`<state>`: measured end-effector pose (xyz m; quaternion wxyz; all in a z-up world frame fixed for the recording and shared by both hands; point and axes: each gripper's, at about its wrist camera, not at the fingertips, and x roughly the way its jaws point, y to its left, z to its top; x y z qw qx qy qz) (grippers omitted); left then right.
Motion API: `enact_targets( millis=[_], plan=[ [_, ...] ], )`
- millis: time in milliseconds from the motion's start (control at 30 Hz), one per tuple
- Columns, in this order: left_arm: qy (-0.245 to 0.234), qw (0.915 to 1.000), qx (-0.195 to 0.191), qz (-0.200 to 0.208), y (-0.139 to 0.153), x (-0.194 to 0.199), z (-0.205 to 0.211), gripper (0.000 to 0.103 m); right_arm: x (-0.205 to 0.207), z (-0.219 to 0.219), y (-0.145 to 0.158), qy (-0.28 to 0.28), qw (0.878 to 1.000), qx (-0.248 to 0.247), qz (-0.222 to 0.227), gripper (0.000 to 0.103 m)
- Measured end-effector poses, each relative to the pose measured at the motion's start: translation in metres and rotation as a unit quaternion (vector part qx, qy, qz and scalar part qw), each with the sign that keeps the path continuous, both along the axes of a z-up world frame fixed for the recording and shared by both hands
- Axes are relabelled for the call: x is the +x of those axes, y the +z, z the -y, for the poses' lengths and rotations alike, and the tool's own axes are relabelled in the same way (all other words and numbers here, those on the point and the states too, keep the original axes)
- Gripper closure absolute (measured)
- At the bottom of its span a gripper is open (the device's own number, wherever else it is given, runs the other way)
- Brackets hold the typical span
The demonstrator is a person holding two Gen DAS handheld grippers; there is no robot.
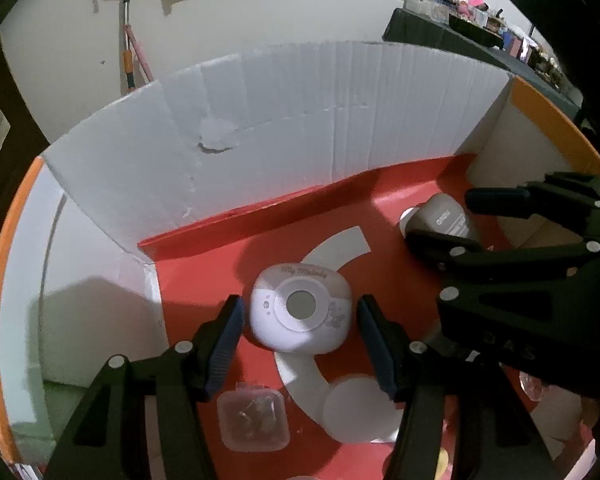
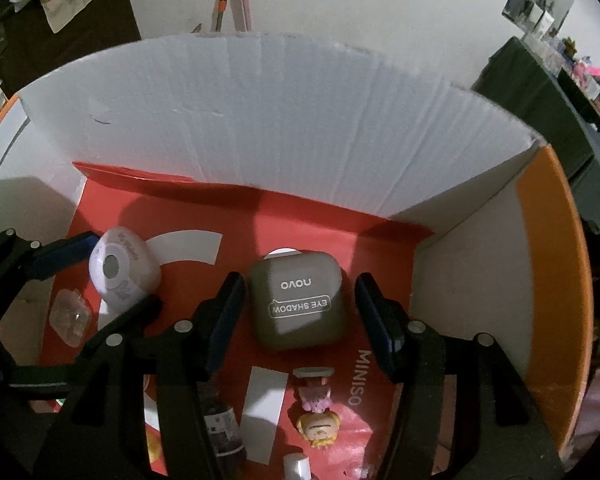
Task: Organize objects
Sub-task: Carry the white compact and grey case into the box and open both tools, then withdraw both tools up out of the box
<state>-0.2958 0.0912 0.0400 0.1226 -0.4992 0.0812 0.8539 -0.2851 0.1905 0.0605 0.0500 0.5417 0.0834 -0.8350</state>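
Observation:
A white rounded My Melody case lies on the red floor of a cardboard box. My left gripper is open, its fingers on either side of the case with small gaps. A grey novo eye shadow case lies on the red floor. My right gripper is open around it, not touching. The right gripper also shows in the left wrist view, beside the grey case. The left gripper shows at the left of the right wrist view, around the white case.
A clear plastic box and a white round lid lie near the left gripper. A small doll figure, a dark bottle and a clear packet lie on the box floor. White box walls stand close behind and at both sides.

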Motion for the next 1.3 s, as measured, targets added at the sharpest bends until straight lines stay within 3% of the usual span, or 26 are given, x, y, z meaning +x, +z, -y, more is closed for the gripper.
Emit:
enact_targets(
  millis=[367,500,667,833,900,1100,1233,1300],
  plan=[
    [0.009,0.9986,0.021,-0.047,0.022,0.038,0.01,0.039,0.042,-0.008,0.035,-0.001,0.999,-0.028,-0.03,0.045],
    [0.01,0.9975,0.027,-0.065,0.027,0.032,0.03,0.038,0.05,0.0,0.04,0.002,0.998,-0.032,-0.048,0.045],
    [0.022,0.9952,0.03,-0.09,0.039,0.042,0.03,0.026,0.038,-0.001,0.054,0.004,0.996,-0.048,-0.075,0.034],
    [0.036,0.9925,0.04,-0.11,0.045,0.061,0.039,0.022,0.035,0.005,0.061,0.012,0.994,-0.054,-0.095,0.034],
    [0.044,0.9902,0.048,-0.123,0.046,0.07,0.045,0.015,0.041,0.006,0.065,0.013,0.993,-0.06,-0.103,0.033],
    [0.06,0.9844,0.043,-0.16,0.051,0.095,0.052,0.012,0.068,-0.003,0.073,0.014,0.988,-0.065,-0.141,0.033],
    [0.07,0.9799,0.043,-0.182,0.054,0.11,0.055,0.011,0.086,-0.006,0.075,0.013,0.984,-0.056,-0.169,0.019],
    [0.079,0.9767,0.043,-0.195,0.055,0.118,0.056,0.003,0.097,-0.01,0.073,0.009,0.981,-0.05,-0.186,0.019]
  ],
)
